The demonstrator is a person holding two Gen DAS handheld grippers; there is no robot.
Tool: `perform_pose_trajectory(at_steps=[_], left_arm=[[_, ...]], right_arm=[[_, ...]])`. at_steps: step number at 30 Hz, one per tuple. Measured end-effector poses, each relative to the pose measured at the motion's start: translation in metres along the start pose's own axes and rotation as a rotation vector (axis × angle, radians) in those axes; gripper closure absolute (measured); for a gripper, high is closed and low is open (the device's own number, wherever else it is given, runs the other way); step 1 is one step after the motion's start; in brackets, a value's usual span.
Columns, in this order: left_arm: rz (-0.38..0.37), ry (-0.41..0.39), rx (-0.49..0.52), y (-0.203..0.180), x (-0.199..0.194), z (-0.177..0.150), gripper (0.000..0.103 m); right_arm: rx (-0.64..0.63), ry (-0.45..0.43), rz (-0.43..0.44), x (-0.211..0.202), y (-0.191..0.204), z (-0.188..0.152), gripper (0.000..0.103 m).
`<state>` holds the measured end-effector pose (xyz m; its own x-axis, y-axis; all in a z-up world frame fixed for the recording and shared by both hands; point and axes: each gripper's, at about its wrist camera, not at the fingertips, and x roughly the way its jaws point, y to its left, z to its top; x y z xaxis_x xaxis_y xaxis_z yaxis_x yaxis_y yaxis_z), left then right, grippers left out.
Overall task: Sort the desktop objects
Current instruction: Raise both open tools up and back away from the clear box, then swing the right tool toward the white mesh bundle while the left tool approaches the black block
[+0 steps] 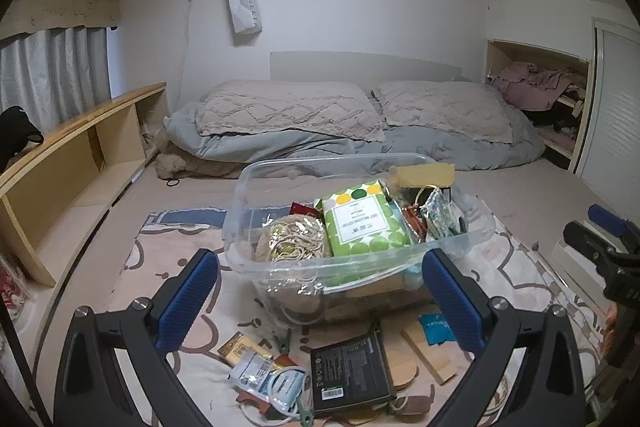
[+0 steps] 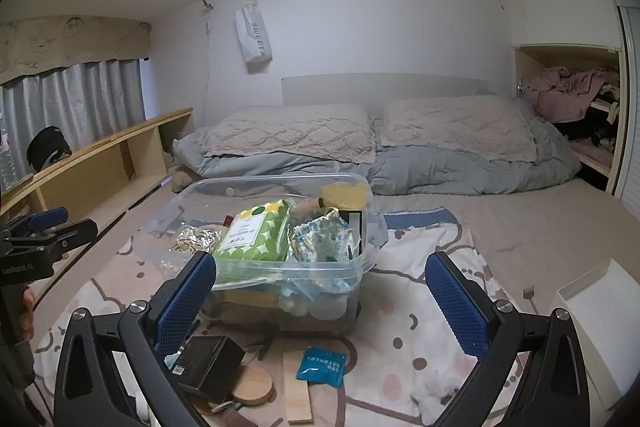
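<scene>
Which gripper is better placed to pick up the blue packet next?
Probably right. The blue packet lies between the open right gripper fingers, unobstructed. In the left wrist view it sits beside the left gripper right finger.

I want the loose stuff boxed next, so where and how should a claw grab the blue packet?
Take the blue packet across its short edges, coming straight down from above. It lies flat on the blanket, partly on a wooden strip, so its raised left edge probably gives a finger room.
</scene>
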<state>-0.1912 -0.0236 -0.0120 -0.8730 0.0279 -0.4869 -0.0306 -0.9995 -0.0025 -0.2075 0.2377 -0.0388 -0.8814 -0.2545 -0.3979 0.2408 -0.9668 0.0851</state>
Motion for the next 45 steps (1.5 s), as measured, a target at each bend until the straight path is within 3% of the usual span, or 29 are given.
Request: perform_pose_trajectory(at_steps=[18, 32, 45], left_arm=[[0.042, -0.017, -0.06, 0.032, -0.017, -0.013, 0.0], [0.068, -0.018, -0.066, 0.052, -0.01, -0.033, 0.0], [0.127, 0.054, -0.019, 0.086, 0.015, -0.078, 0.0]], right_arm=[[-0.013, 0.001, 0.024, -0.006, 0.013, -0.011, 0.0], [-0.051, 0.053, 0.025, 0.014, 0.008, -0.042, 0.0], [-0.054, 0.147, -0.07, 0.043, -0.03, -0.078, 0.0]])
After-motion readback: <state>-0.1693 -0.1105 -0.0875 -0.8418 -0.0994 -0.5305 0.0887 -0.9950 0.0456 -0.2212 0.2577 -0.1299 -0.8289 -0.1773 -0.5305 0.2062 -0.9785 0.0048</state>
